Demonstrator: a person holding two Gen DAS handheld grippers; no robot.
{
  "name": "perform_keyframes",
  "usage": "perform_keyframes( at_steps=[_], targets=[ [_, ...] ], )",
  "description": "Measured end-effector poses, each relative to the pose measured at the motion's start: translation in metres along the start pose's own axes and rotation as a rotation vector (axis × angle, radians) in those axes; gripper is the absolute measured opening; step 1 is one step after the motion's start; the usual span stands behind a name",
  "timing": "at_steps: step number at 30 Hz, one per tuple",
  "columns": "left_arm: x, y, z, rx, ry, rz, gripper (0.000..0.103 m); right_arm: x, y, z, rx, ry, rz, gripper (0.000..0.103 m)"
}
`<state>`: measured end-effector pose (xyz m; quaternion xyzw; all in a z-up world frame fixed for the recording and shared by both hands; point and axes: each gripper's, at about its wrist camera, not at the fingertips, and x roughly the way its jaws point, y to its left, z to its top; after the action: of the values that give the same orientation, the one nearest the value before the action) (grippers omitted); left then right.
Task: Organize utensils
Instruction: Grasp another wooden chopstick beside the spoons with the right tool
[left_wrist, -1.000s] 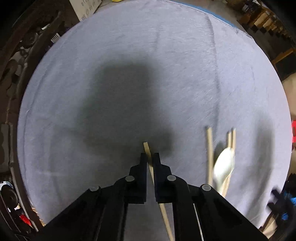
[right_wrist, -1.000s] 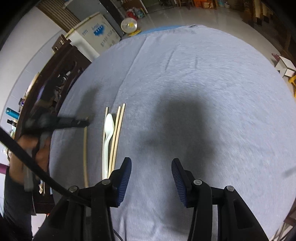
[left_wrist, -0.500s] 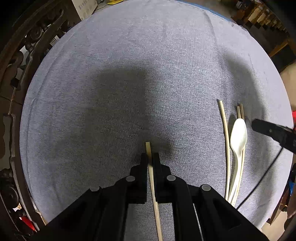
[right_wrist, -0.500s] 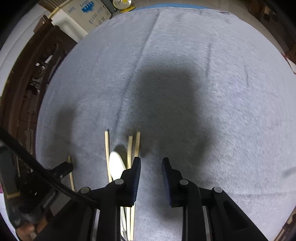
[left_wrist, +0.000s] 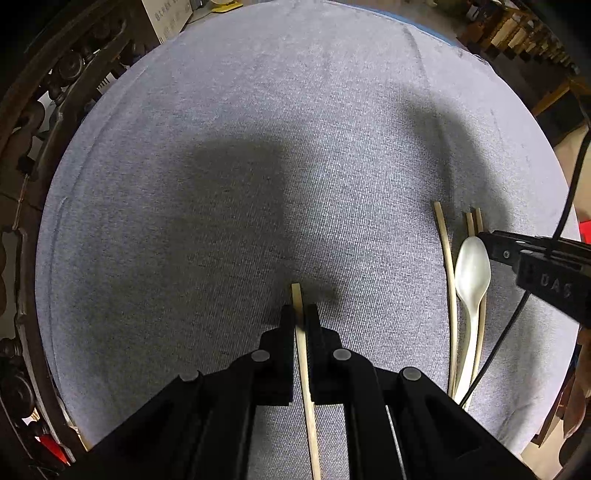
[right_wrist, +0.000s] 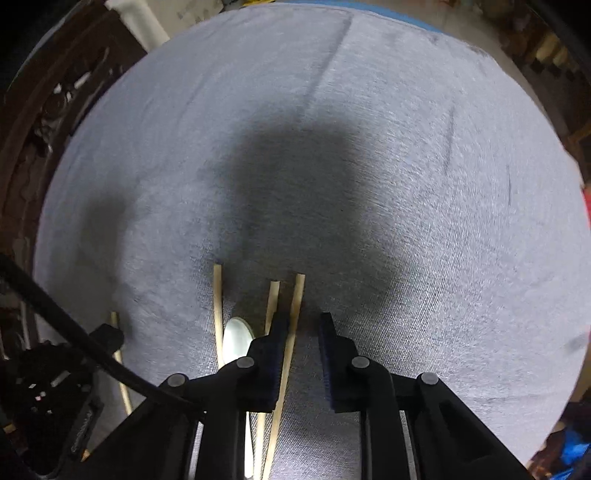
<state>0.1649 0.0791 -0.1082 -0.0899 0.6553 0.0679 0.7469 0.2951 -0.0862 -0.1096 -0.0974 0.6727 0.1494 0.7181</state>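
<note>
My left gripper (left_wrist: 300, 314) is shut on a wooden chopstick (left_wrist: 304, 365) low over the grey cloth. To its right lie a white spoon (left_wrist: 472, 269) and three more chopsticks (left_wrist: 445, 258). My right gripper (right_wrist: 301, 325) is open, low over that group: its left finger (right_wrist: 277, 339) sits over the right pair of chopsticks (right_wrist: 297, 295), with the spoon (right_wrist: 236, 336) just left of it. The right gripper also shows in the left wrist view (left_wrist: 495, 243) above the spoon bowl. The held chopstick shows in the right wrist view (right_wrist: 120, 365) at the left.
The round table is covered with a grey cloth (left_wrist: 258, 147). Dark carved wooden furniture (left_wrist: 44, 92) stands along the left rim. A white box (left_wrist: 170, 18) stands beyond the far edge. A black cable (right_wrist: 74, 332) crosses the lower left of the right wrist view.
My right gripper has moved left over the spoon and chopsticks and its jaws have widened a little after narrowing. My left gripper keeps its hold on the chopstick and has come lower.
</note>
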Motion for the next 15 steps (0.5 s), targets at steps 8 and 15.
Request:
perform_keyframes(
  at_steps=[8, 15],
  targets=[
    [0.002, -0.025, 0.000, 0.013, 0.005, 0.023, 0.006, -0.002, 0.003, -0.013, -0.078, 0.022, -0.064, 0.005],
    [0.001, -0.036, 0.005, 0.027, 0.006, 0.056, 0.006, -0.001, 0.004, -0.008, -0.092, 0.047, -0.079, 0.006]
  ],
)
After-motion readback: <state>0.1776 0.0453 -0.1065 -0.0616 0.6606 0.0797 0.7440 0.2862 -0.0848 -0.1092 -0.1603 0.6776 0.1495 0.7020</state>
